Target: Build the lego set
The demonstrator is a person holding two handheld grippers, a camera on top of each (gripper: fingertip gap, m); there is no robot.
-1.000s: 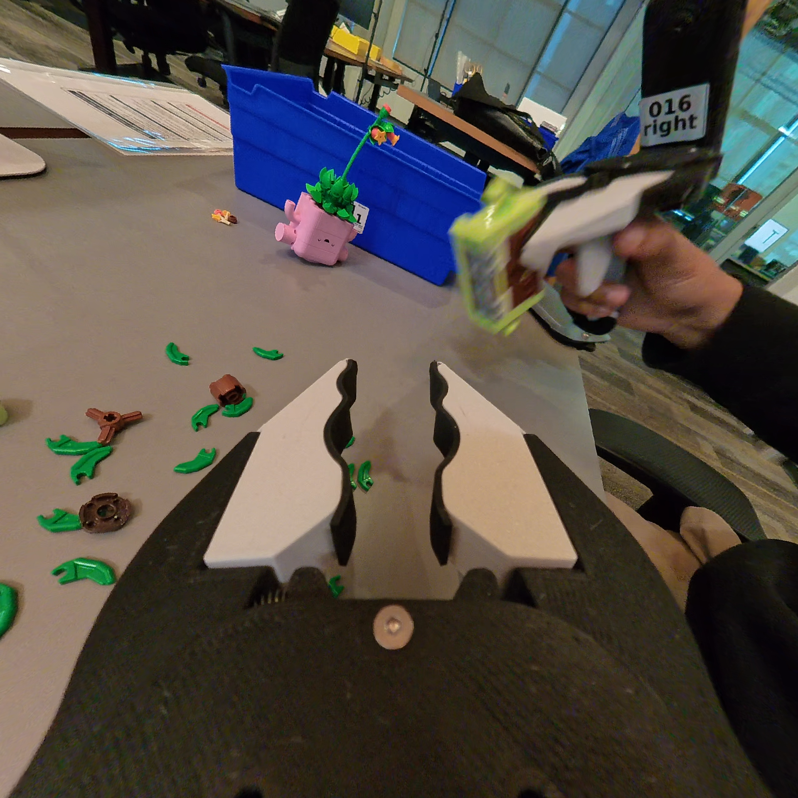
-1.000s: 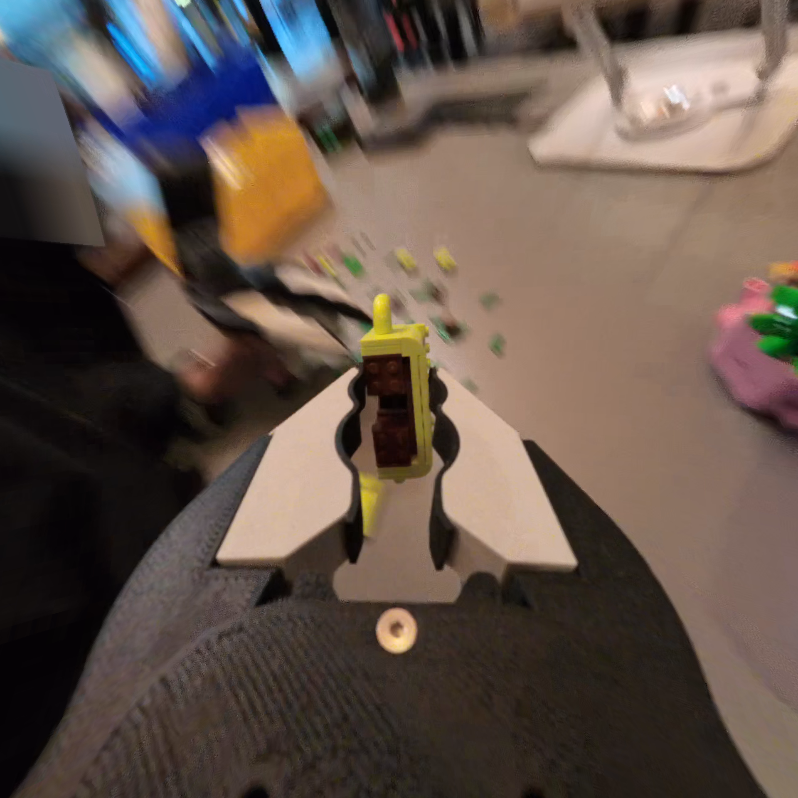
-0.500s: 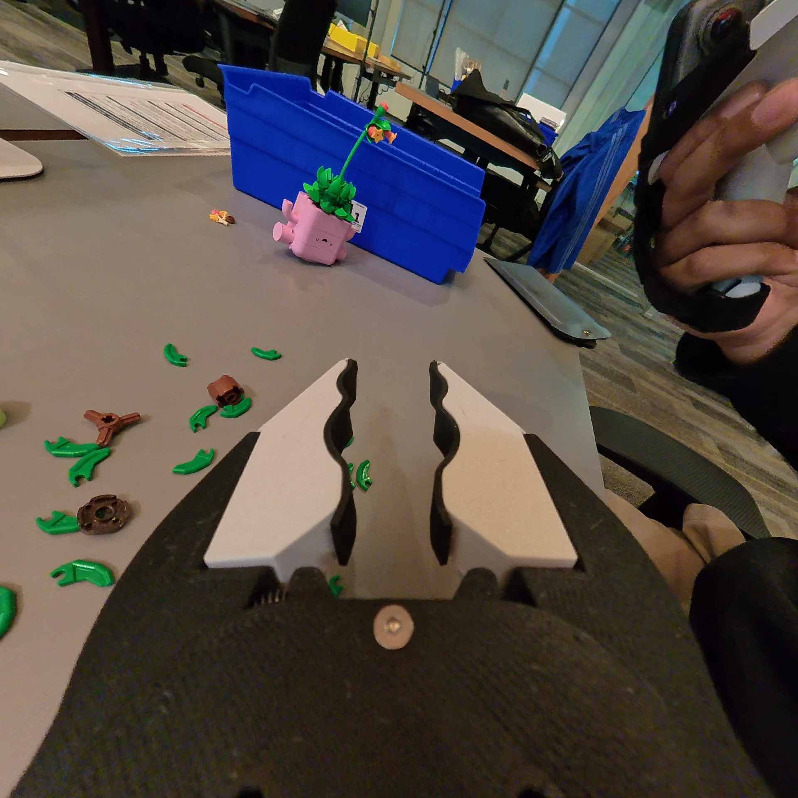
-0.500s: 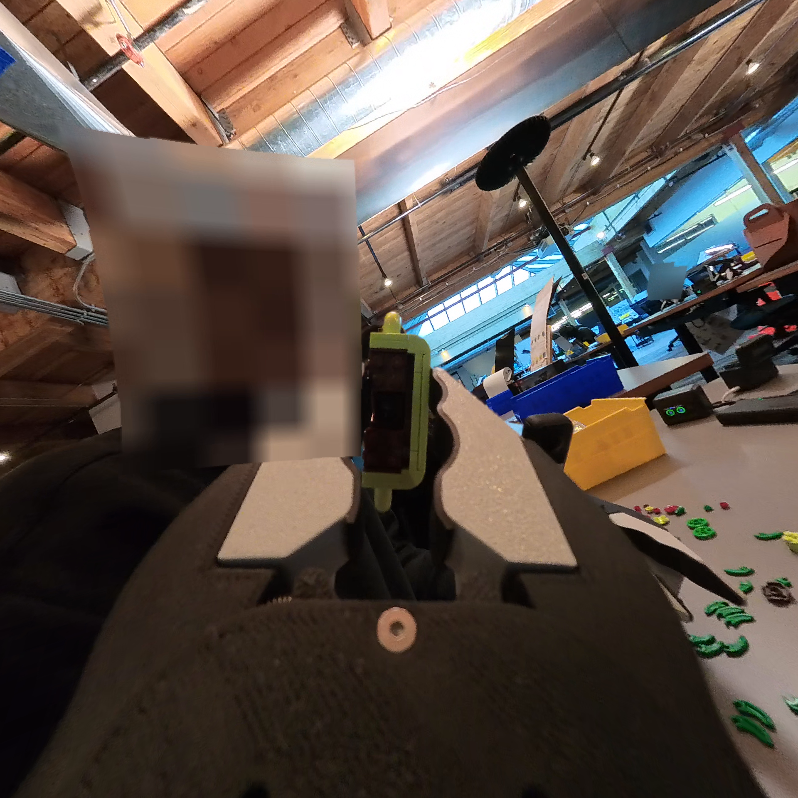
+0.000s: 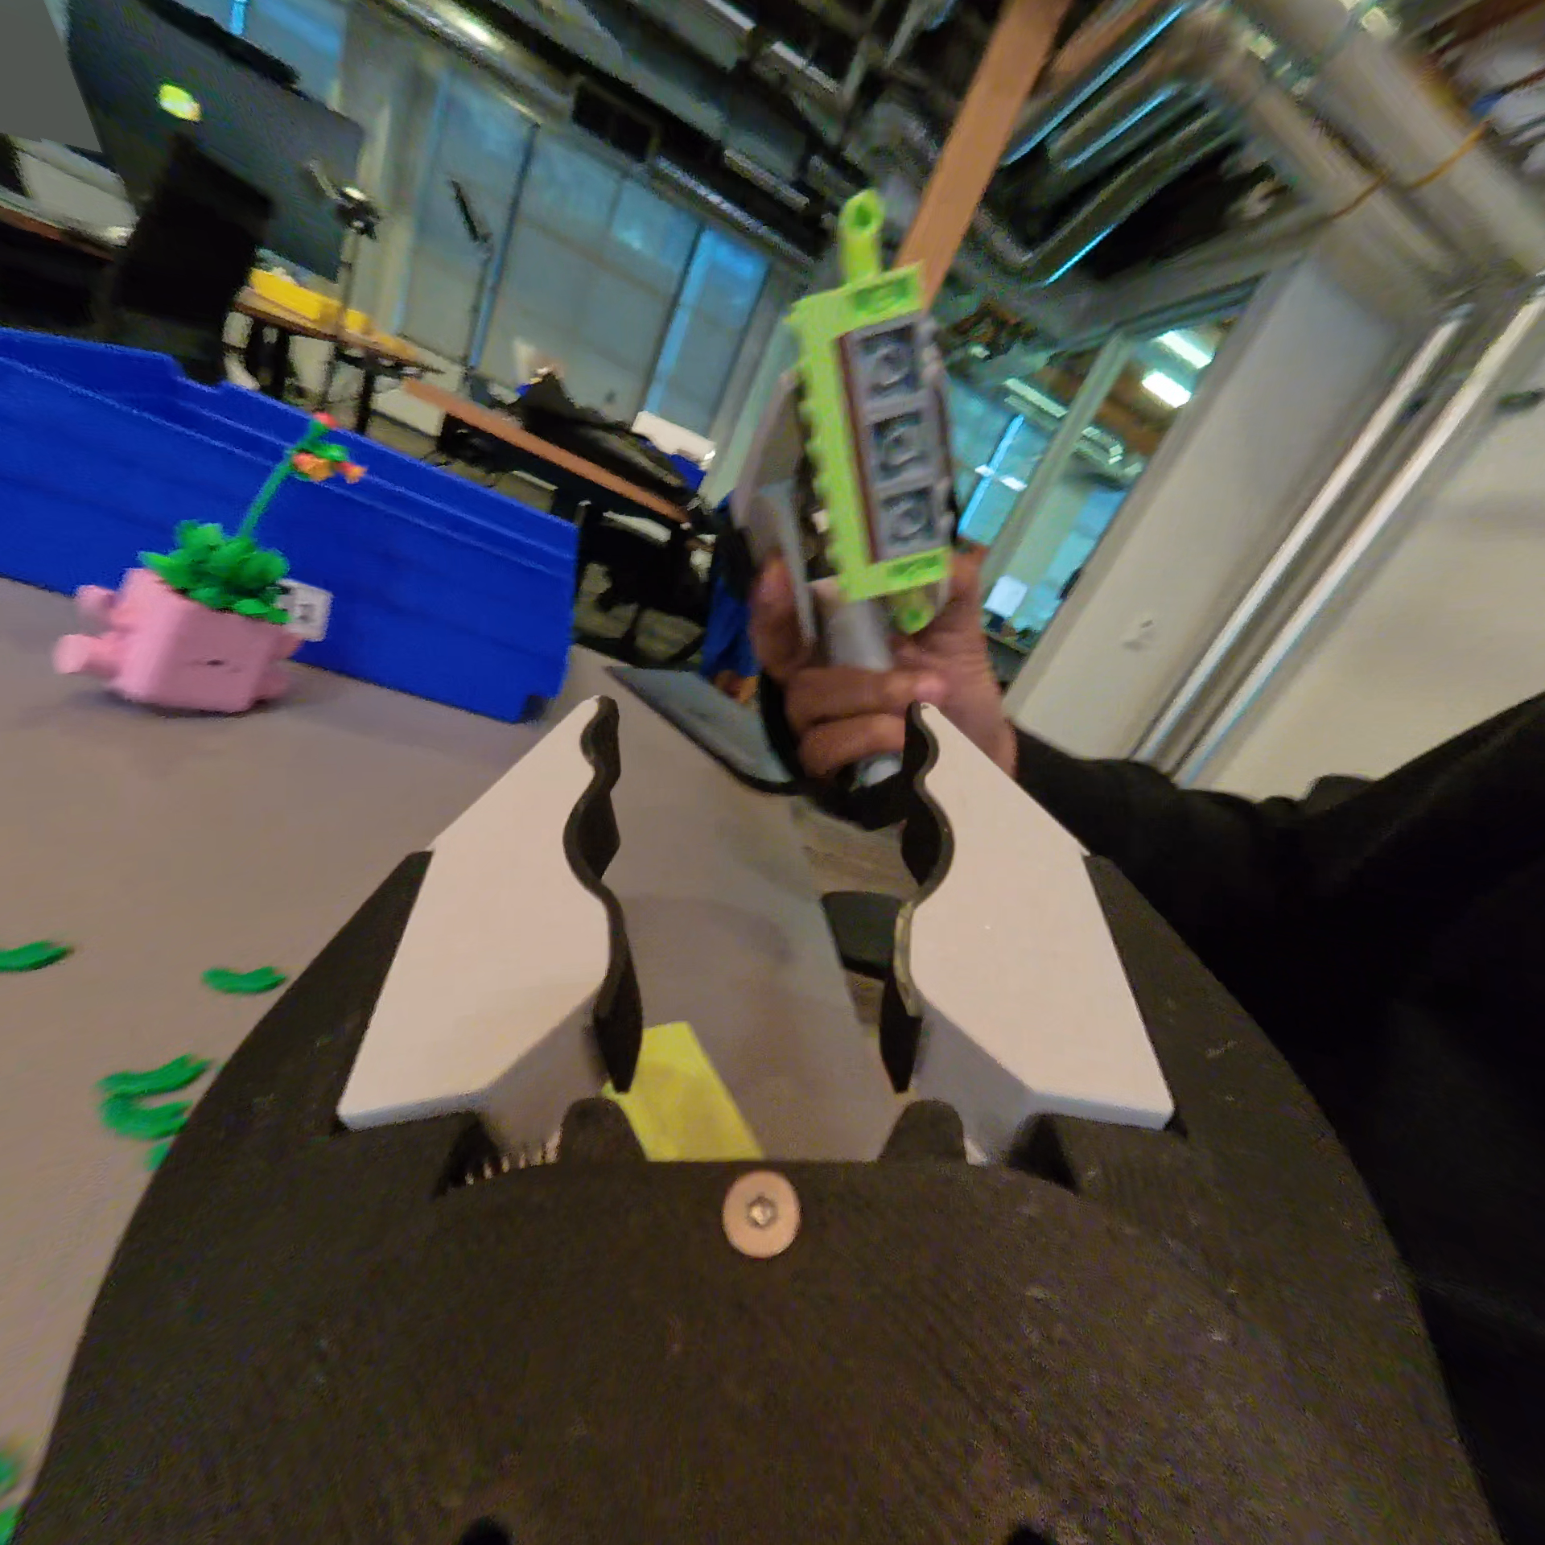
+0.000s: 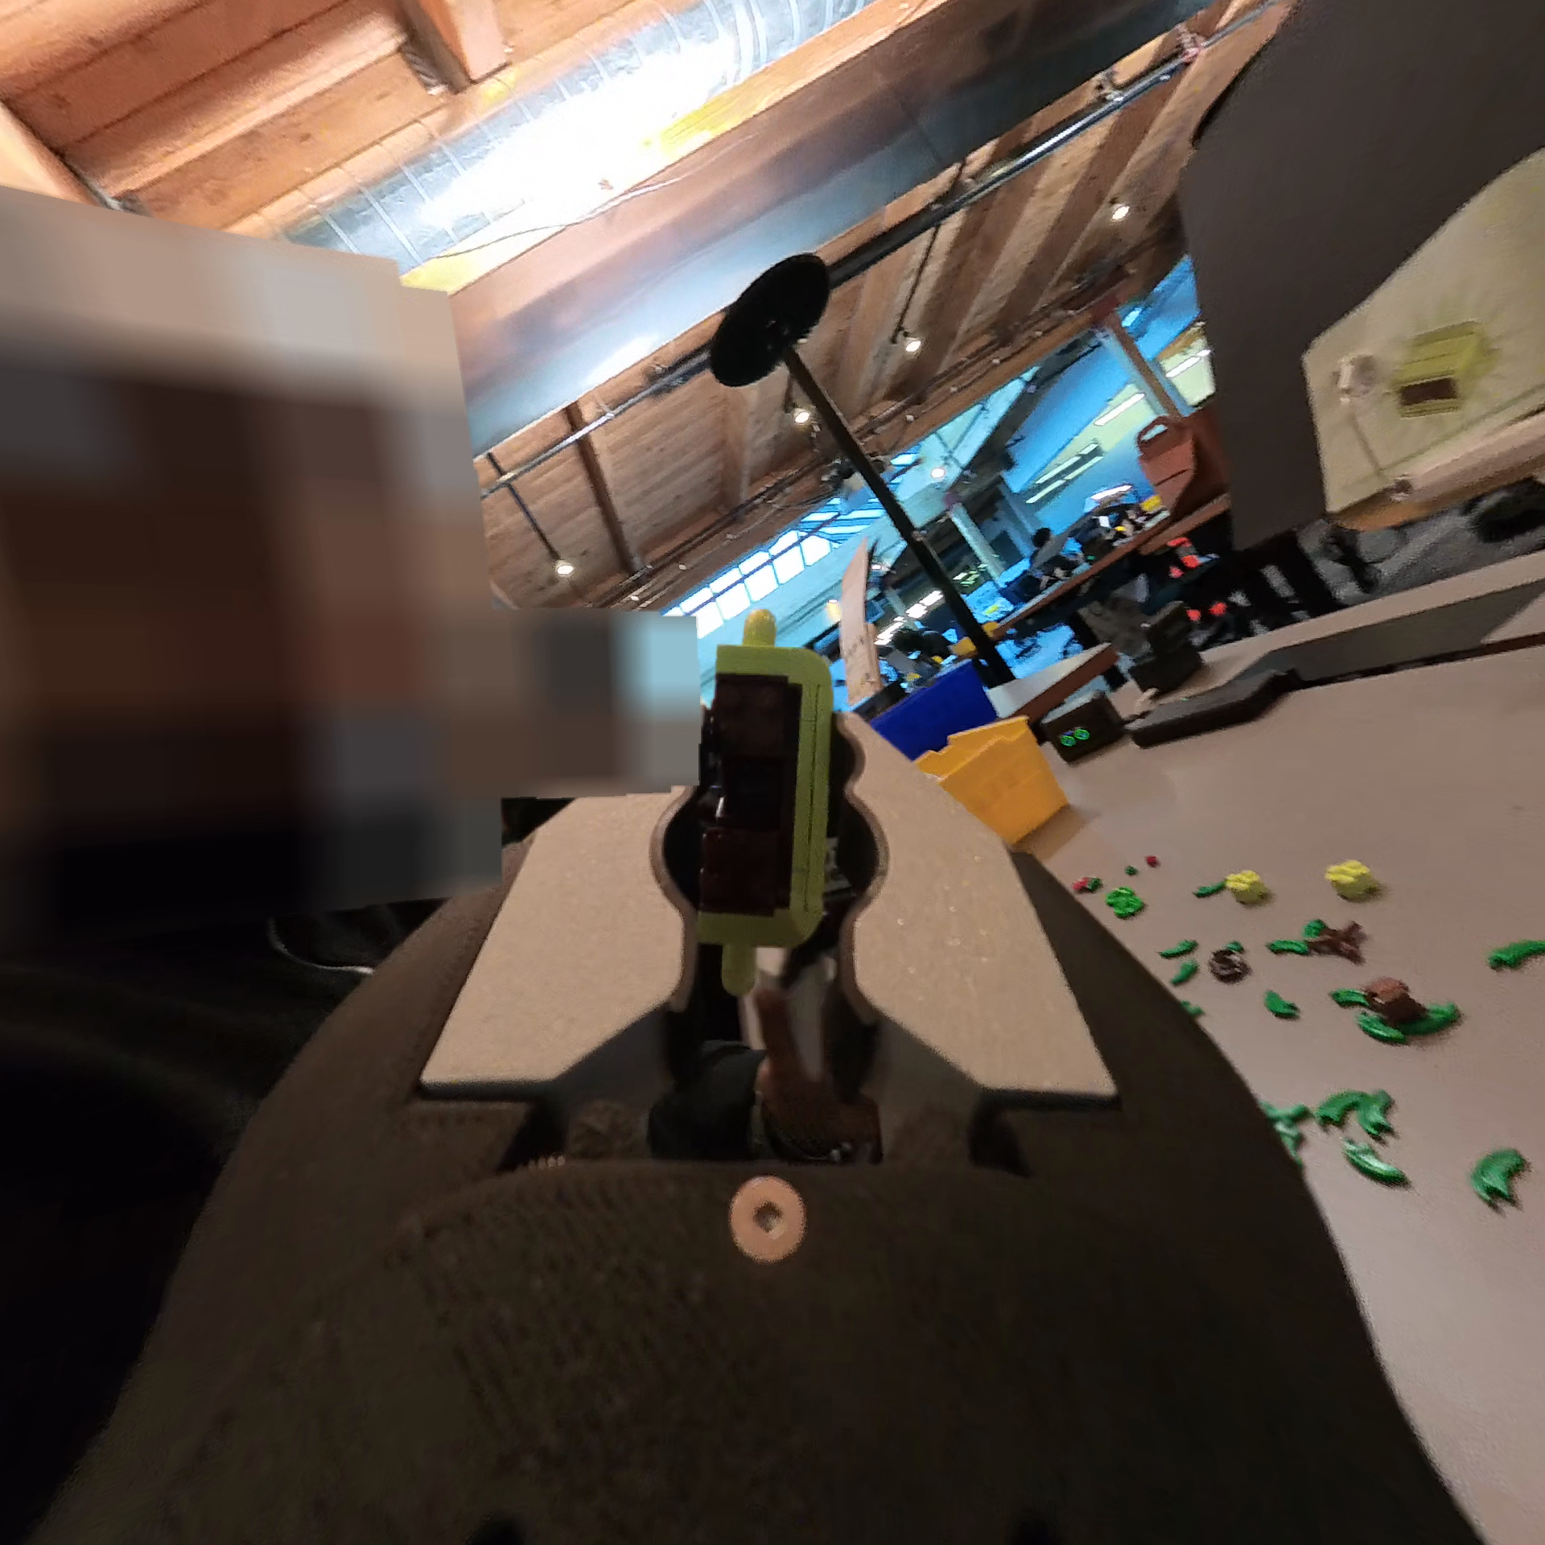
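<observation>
My right claw [image 6: 765, 844], raised upright, grips one lime-green and brown lego assembly [image 6: 765, 803]; my left claw [image 5: 757, 844] gapes empty above the grey table [image 5: 209, 836].

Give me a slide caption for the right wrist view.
Right gripper holds a lime-and-brown lego piece aloft beside a table.

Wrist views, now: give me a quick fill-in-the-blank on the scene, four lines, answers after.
1. The right hand-held gripper is shut on a lime and ____ lego piece.
2. The left hand-held gripper is ____, holding nothing.
3. The pink pot sits in front of a ____ bin.
4. The loose leaves on the table are ____.

Answers: brown; open; blue; green
</observation>
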